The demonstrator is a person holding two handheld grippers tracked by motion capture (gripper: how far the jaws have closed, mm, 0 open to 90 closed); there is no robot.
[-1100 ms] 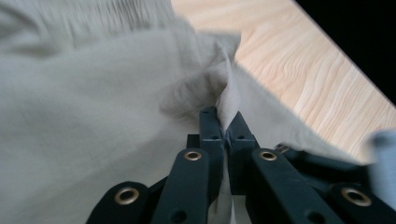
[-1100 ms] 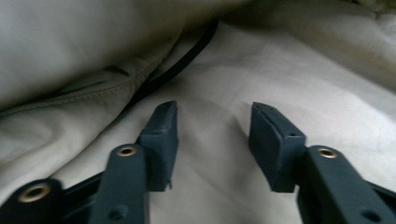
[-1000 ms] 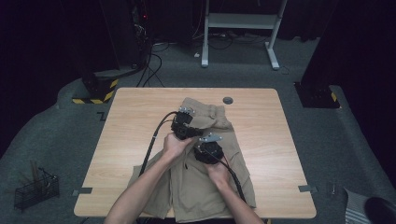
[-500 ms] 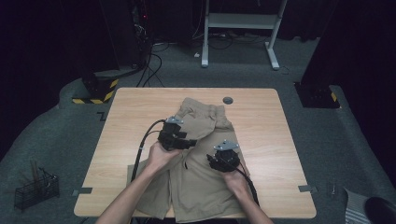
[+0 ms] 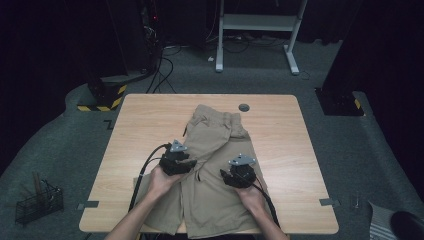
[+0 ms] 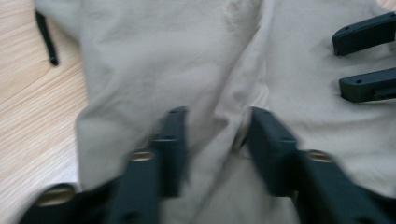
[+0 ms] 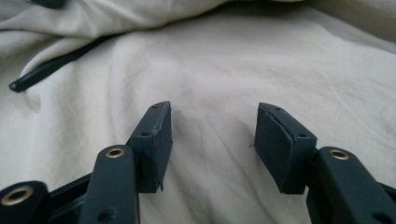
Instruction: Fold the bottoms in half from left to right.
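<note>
Shorts (image 5: 215, 165) of tan cloth lie flat along the middle of the bench (image 5: 280, 125), waistband at the 12 o'clock end and leg hems at the near edge, by the person's forearms. Both hands rest on the cloth. The left claw (image 5: 186, 164) sits on the left leg near its outer edge; in the left gripper view (image 6: 215, 135) its jaws stand part open and have just been closing, with a raised fold of the cloth between them, though blur hides whether the pads press on it. At about 3 o'clock from it, well apart, the right claw (image 5: 231, 177) lies on the right leg; in the right gripper view (image 7: 212, 140) its jaws are spread wide over smooth cloth and grip nothing. Farther off, at 12 o'clock past the waistband, a small dark round disc (image 5: 244, 107) sits in the bench top.
</note>
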